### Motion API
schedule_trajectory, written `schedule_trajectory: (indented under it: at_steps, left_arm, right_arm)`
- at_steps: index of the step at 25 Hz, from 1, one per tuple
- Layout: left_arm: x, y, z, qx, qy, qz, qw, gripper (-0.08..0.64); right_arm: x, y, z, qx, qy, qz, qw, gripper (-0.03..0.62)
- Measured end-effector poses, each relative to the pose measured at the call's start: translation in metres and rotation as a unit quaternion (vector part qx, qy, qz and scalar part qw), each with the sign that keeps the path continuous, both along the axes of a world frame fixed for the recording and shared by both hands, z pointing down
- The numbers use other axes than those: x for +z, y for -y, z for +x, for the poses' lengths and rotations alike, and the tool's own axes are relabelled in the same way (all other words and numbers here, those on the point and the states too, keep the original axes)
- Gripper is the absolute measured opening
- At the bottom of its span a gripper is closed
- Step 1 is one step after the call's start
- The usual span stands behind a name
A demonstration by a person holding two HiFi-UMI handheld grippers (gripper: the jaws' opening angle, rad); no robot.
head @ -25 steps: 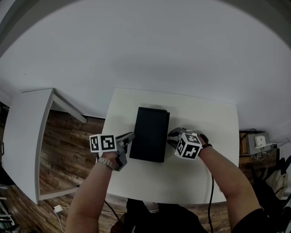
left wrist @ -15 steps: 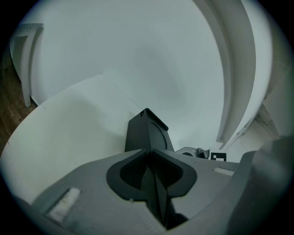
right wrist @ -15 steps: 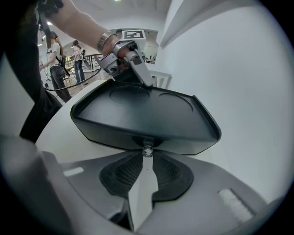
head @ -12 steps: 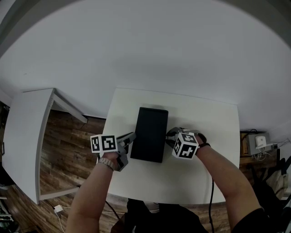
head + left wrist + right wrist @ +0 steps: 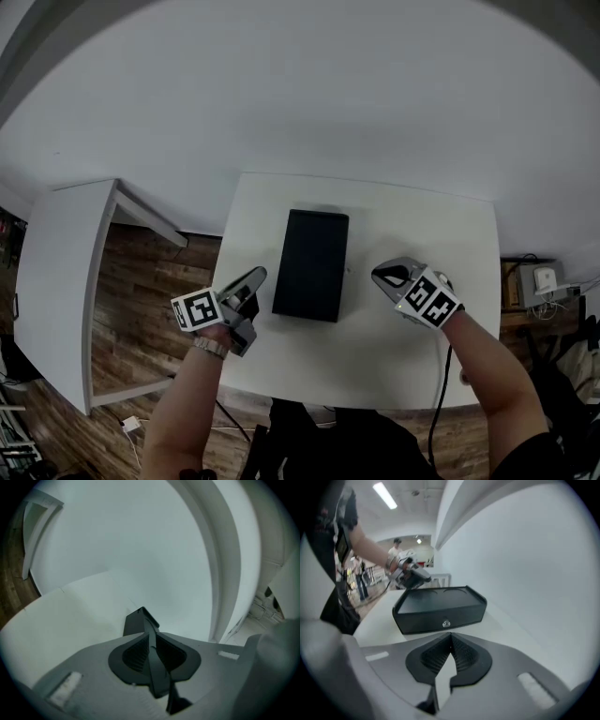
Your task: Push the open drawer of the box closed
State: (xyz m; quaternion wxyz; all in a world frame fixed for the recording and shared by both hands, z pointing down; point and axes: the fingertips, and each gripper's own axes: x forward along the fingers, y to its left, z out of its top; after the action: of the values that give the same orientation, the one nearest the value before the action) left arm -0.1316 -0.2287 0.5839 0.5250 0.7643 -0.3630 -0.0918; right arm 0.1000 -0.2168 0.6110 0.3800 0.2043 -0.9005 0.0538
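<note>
Fingers (image 5: 465,657) of R gripper (image 5: 383,274) now shut, backed off box (image 5: 311,264); drawer (image 5: 436,617) flush.

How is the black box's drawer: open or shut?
Shut: the drawer front, with its small silver knob, sits flush with the black rectangular box.

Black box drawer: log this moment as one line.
black rectangular box: drawer front flush, closed | left tongs: shut, empty, off box | right tongs: shut, empty, off box
</note>
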Motion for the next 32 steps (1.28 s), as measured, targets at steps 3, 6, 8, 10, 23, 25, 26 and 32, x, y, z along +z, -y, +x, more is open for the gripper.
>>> schedule_trajectory:
  at_steps: [3, 6, 8, 10, 23, 25, 26, 32]
  left_arm:
    - [-0.030, -0.051, -0.022, -0.004, -0.034, 0.044, 0.9985, 0.051]
    - [-0.043, -0.106, -0.044, 0.009, 0.014, 0.073, 0.9972, 0.049]
    - [-0.048, -0.142, -0.052, 0.006, 0.027, 0.064, 0.9976, 0.024]
    - [-0.057, -0.171, -0.058, 0.002, 0.025, 0.061, 0.9979, 0.002]
    - [-0.085, -0.284, -0.023, 0.160, -0.039, 0.083, 0.9828, 0.002]
    - [-0.085, -0.303, -0.028, 0.179, -0.042, 0.087, 0.9790, 0.002]
    - [-0.085, -0.312, -0.032, 0.186, -0.048, 0.086, 0.9776, 0.002]
    - [-0.086, -0.361, -0.051, 0.219, -0.084, 0.076, 0.9692, 0.002]
  right_arm:
    - [-0.039, -0.015, 0.034, 0.128, 0.175, -0.078, 0.973, 0.003]
    - [-0.071, -0.041, 0.066, 0.228, 0.342, -0.141, 0.901, 0.003]
    - [-0.081, -0.066, 0.076, 0.263, 0.384, -0.155, 0.872, 0.003]
    - [-0.086, -0.093, 0.076, 0.285, 0.410, -0.168, 0.850, 0.003]
    - [-0.126, -0.270, -0.061, 0.327, 0.520, -0.220, 0.758, 0.003]
    - [-0.128, -0.298, -0.084, 0.333, 0.527, -0.221, 0.750, 0.003]
    - [-0.129, -0.311, -0.095, 0.336, 0.529, -0.221, 0.748, 0.003]
    - [-0.130, -0.370, -0.140, 0.350, 0.531, -0.210, 0.743, 0.003]
